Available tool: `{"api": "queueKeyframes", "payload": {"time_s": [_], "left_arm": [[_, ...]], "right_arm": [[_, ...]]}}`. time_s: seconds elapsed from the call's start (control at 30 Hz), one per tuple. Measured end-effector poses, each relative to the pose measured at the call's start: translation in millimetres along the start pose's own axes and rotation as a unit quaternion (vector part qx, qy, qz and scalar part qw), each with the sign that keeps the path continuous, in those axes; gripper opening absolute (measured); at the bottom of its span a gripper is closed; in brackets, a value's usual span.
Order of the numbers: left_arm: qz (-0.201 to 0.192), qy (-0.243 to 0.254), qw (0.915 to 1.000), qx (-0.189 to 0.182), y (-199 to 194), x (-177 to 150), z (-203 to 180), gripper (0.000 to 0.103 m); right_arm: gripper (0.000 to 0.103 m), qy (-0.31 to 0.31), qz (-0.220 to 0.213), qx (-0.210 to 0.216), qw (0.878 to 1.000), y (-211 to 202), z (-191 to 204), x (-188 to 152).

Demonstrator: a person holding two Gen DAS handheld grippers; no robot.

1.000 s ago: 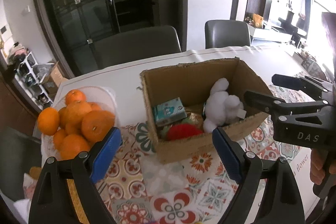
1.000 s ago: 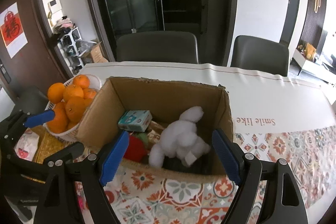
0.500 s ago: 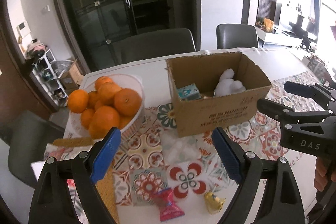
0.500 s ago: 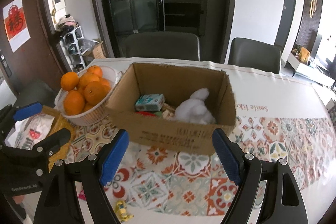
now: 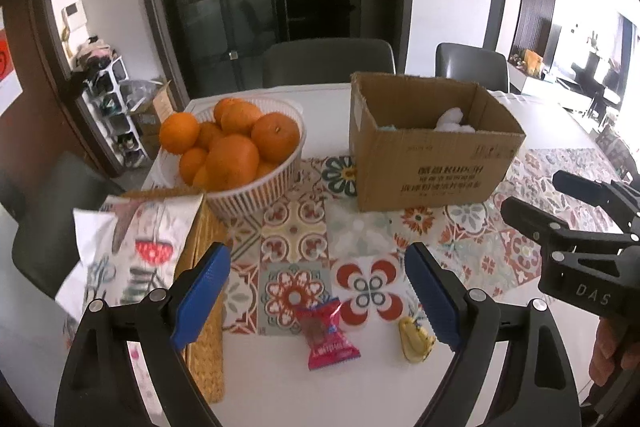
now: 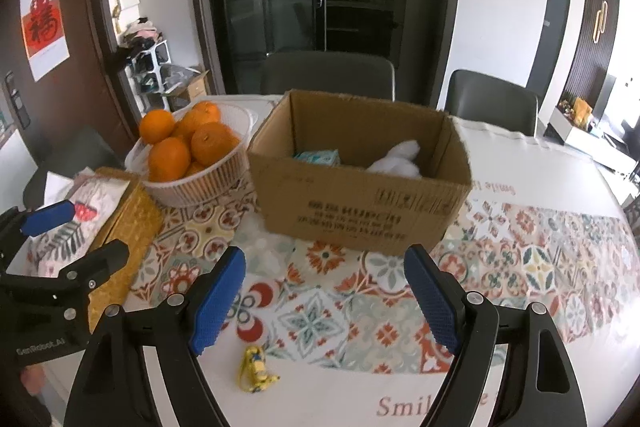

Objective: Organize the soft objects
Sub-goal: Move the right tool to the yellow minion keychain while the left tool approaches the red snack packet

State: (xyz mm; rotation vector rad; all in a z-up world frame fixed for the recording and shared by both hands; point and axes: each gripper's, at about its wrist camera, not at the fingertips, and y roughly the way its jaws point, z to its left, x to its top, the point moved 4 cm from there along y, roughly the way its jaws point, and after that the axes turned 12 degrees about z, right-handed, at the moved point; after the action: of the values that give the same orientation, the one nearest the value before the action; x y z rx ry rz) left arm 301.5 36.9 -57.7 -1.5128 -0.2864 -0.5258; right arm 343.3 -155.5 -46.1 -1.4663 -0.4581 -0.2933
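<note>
A brown cardboard box [image 5: 434, 167] [image 6: 360, 211] stands on the patterned tablecloth. A white plush toy [image 6: 400, 163] [image 5: 454, 121] and a teal tissue pack [image 6: 318, 158] lie inside it. A pink snack packet [image 5: 326, 333] and a small yellow toy [image 5: 416, 341] [image 6: 256, 369] lie on the cloth near the front edge. My left gripper [image 5: 318, 299] is open and empty, just above the packet. My right gripper [image 6: 324, 303] is open and empty, well in front of the box.
A white basket of oranges [image 5: 236, 147] [image 6: 192, 163] stands left of the box. A woven tissue box with floral paper [image 5: 160, 251] [image 6: 116, 223] sits at the front left. Grey chairs [image 6: 326, 75] stand behind the table.
Both grippers have pulled back and away from the box, staying open. The box looks smaller and farther. The pink packet and yellow toy have come into view.
</note>
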Motion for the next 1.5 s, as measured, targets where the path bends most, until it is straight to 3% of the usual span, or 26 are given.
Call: {"api": "queueKeyframes", "payload": {"time_s": [0.33,0.67,1.1,1.5], "left_arm": [[0.029,-0.037,0.9988,-0.016,14,-41,14,0.090],[0.075,-0.043,0.9960,-0.020,47,-69,20,0.090],[0.126,-0.043,0.9900,-0.047,100,-81,17,0.089],[0.161,-0.050,0.9843,-0.051,144,-79,13,0.089]], "right_arm": [[0.083,-0.016,0.036,0.019,0.999,20,23,-37],[0.083,-0.029,0.088,0.042,0.995,53,43,-71],[0.081,-0.028,0.141,0.057,0.988,100,52,-100],[0.079,-0.023,0.172,0.065,0.983,131,57,-113]]}}
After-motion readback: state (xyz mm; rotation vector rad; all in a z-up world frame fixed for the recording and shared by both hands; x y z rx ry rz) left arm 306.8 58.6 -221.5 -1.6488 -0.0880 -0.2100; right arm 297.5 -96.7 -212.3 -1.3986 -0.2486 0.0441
